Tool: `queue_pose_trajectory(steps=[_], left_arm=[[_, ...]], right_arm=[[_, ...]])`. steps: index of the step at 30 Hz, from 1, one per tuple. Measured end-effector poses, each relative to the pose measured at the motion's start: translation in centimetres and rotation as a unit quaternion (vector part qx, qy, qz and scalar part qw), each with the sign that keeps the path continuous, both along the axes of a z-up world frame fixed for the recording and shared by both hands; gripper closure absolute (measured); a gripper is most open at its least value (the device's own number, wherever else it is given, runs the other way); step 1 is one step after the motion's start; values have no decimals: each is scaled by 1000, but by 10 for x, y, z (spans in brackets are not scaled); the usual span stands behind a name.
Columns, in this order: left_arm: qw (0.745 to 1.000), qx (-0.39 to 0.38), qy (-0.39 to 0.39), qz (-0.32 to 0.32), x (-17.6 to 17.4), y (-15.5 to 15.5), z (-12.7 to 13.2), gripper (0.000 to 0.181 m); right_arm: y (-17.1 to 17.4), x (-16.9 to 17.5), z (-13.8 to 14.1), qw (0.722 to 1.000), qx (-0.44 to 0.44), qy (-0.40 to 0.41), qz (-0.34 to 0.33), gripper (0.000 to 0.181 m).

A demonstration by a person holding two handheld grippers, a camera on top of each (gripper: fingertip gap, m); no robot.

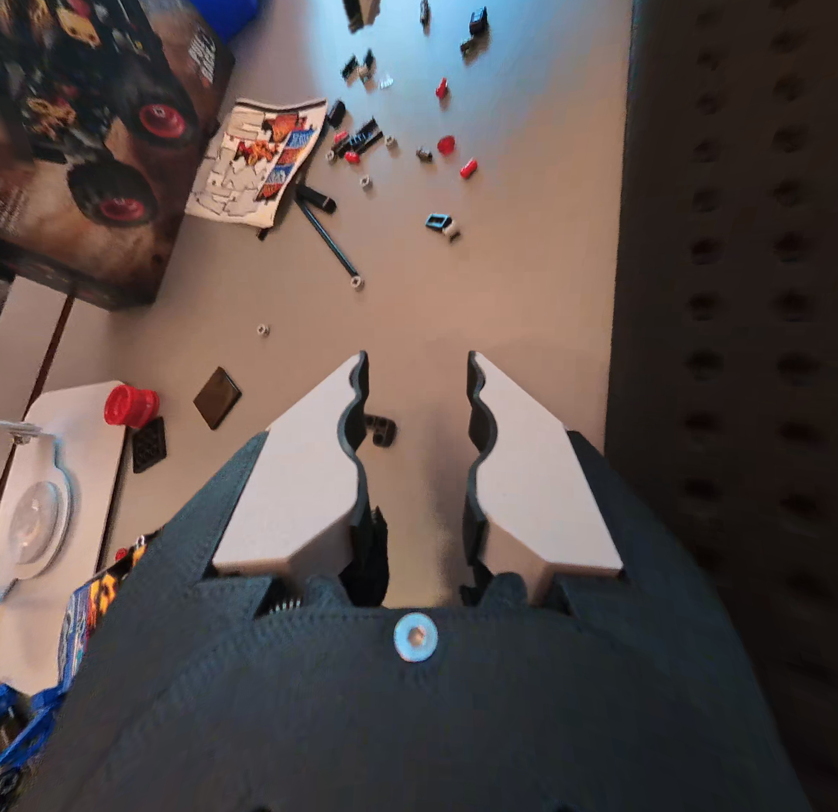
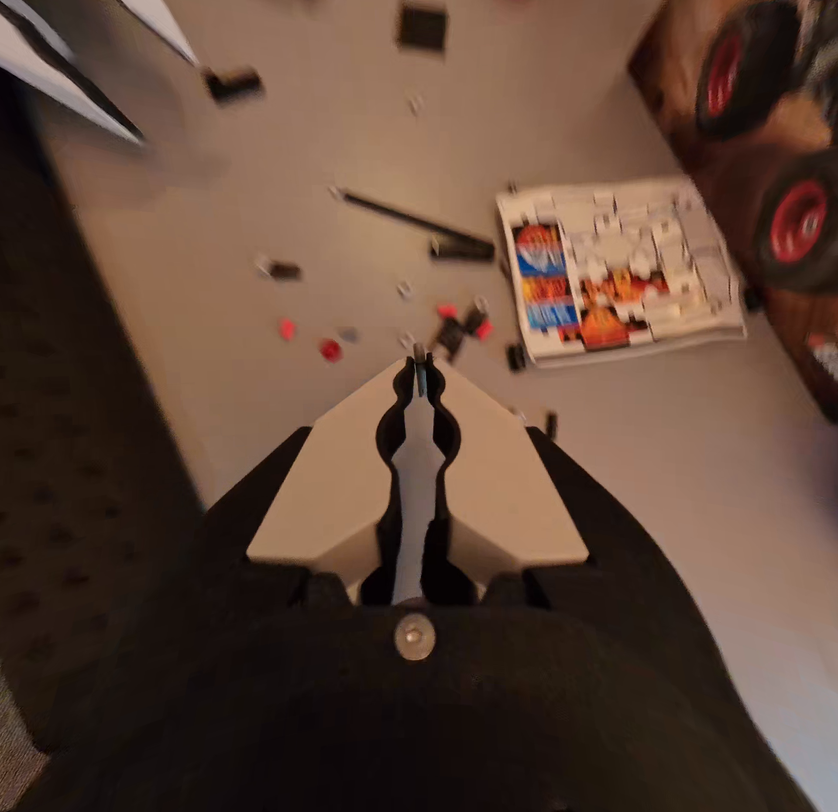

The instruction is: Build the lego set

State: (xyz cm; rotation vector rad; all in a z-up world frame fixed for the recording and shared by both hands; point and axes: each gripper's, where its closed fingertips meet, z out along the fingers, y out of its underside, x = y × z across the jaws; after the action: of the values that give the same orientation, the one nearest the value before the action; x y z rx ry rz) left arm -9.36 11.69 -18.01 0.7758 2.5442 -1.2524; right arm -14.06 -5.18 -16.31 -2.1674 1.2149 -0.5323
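Looks like the parts-picking stage: right gripper [image 2: 421, 367] has its jaws pinched nearly together on a small dark pin-like piece [image 2: 420, 373], held at the very tips above the table [image 2: 317, 164]; the frame is blurred, so I can't tell the exact part type. Landmark is the sticker sheet [image 2: 616, 269]. The held piece hangs just off the sheet's lower-left corner, over the cluster of red and black pieces [image 2: 458, 328] next to that corner. A long black axle [image 2: 408, 219] with a black beam [image 2: 460, 248] lies just left of the sheet's top-left corner; the set's box [image 2: 771, 155] sits against the sheet's far right side. Left gripper [image 1: 417, 364] has its jaws spread wide with nothing between them, pointed down over bare table, well short of the sticker sheet in its own view. A small black connector [image 1: 383, 430] lies on the table under the gap between its fingers, a flat dark tile [image 1: 217, 396] and a red wheel hub [image 1: 131, 405] off to its left. My read on the next move: the pin needs a mating part, so the left should take the beam or connector and hold it steady while the right lines the pin up with a hole. Tip-only grip, so the pin may twist.
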Motion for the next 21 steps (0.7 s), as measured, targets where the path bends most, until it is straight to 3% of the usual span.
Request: queue_pose_trajectory(steps=[4,10,21], left_arm=[[999,-39,-4,7,2,-6,13,142],[991,-125,-34,31,14,-9,47,145],[975,-168,-147,-5,3,-10,60,160]], right_arm=[[64,17,38,996,47,-49,51,178],[130,42,48,983,134,-44,119,178],[164,45,41,968,203,1,150,178]])
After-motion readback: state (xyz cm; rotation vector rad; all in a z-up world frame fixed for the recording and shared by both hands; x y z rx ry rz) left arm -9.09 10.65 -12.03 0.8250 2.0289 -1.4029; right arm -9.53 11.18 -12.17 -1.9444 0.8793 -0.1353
